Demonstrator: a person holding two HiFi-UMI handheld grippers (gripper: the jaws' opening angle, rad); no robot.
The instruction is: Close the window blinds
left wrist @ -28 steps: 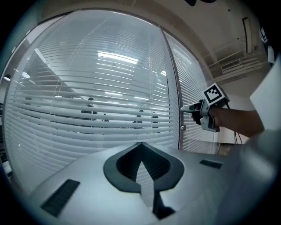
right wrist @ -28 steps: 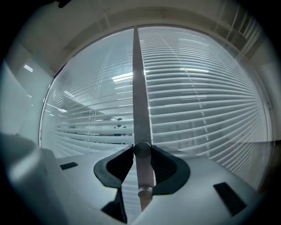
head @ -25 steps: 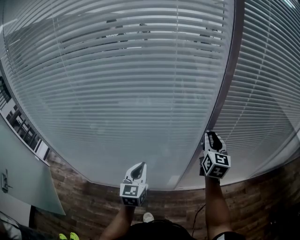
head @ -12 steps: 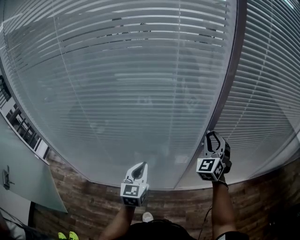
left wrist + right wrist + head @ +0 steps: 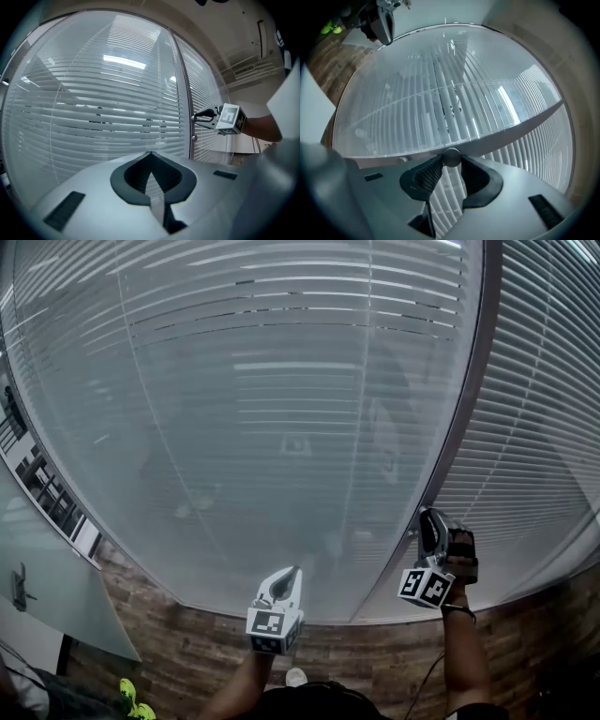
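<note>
The blinds (image 5: pixel 281 427) are hanging behind the far glass, filling the left pane. Since a second ago the right gripper (image 5: pixel 427 517) has been rolling over while pinching the small round knob (image 5: pixel 451 157) on the post (image 5: pixel 464 418), and the dark gaps between slats are getting fewer, so closing seems to be progressing. The slats are running level, left to right. The left gripper (image 5: pixel 292 573) is waiting nearer, tongs pressed together on nothing.

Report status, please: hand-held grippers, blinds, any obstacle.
Right hand-held gripper shut on knob. Left hand-held gripper shut, empty. Blinds mostly closed, gaps near top. Nothing in the way.
</note>
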